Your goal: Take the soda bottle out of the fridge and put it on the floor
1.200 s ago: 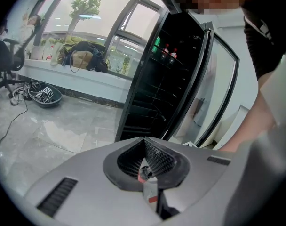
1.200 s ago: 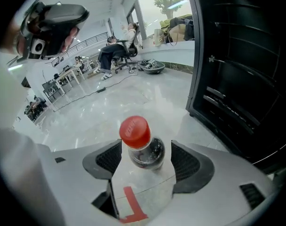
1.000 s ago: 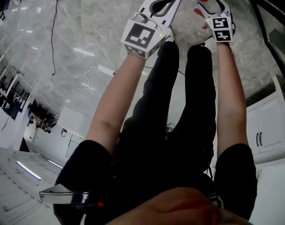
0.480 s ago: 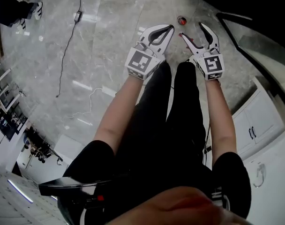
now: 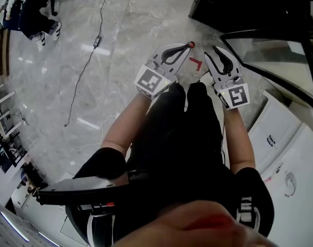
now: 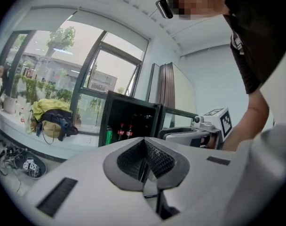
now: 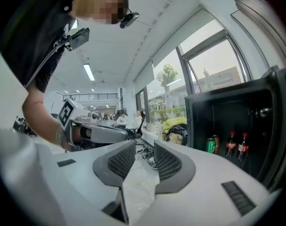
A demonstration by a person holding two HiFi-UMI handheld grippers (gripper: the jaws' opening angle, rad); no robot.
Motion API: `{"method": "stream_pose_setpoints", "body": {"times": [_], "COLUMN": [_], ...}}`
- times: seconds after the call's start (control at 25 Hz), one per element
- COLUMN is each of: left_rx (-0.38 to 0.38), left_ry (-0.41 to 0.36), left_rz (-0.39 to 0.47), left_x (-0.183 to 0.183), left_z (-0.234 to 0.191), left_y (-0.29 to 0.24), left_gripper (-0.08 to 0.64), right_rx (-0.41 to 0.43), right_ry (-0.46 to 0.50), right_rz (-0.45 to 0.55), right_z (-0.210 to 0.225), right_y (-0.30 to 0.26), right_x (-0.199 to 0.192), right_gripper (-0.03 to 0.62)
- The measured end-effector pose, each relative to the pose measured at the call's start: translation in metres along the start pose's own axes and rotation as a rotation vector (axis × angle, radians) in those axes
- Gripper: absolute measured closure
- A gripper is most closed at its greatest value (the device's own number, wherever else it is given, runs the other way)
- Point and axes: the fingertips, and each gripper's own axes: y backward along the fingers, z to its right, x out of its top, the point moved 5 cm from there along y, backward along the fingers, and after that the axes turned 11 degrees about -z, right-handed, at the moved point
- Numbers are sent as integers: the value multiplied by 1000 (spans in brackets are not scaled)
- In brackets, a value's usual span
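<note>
A soda bottle (image 5: 191, 45) stands on the grey floor; from above only its red cap shows, just past the tip of my left gripper (image 5: 186, 46). That gripper is shut and empty, its pads (image 6: 152, 157) meeting in the left gripper view. My right gripper (image 5: 212, 51) is held beside it. Its jaws have just been closing and stand apart with nothing between them (image 7: 145, 147). Both grippers are well above the floor and point towards the open black fridge (image 7: 237, 121), where two more soda bottles (image 7: 237, 146) and a green can (image 7: 210, 145) stand.
The fridge's glass door (image 5: 270, 50) swings out at the right, with white cabinets (image 5: 272, 133) beneath it. On the floor lie a red tape mark (image 5: 196, 62) and a black cable (image 5: 89, 60). My legs (image 5: 187, 127) fill the middle. A seated person (image 5: 35, 9) is at the far left.
Both grippers have risen away from the floor, and the bottle's cap now looks smaller and farther below. The right gripper's jaws have narrowed. The fridge has come into the head view.
</note>
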Motion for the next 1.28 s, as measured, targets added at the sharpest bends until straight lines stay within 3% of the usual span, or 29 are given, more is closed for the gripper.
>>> {"method": "stream_pose_setpoints", "body": {"times": [0.24,0.36,0.6,0.92,1.28], "left_rx": [-26,-59,-137,-150,-159], "left_ry": [-18,-37,-1,-48,-105], "left_rz": [16,7,7,33,94], "left_x": [60,80,111,140,161], "left_z": [18,35,73,95,87], "left_y": [39,57,94,118,120], "left_gripper": [560,559,558,560,560], "right_rx": [14,24,71,132,142], "right_ry": [-15,-39,-60,5,12], "right_rz": [91,111,129,156,153], "right_z": [-24,-40,-77,-108,-102], "right_y": [39,59,93,107,102], "right_x": [71,94,134,175,191], "right_gripper": [578,580,580,579,580]}}
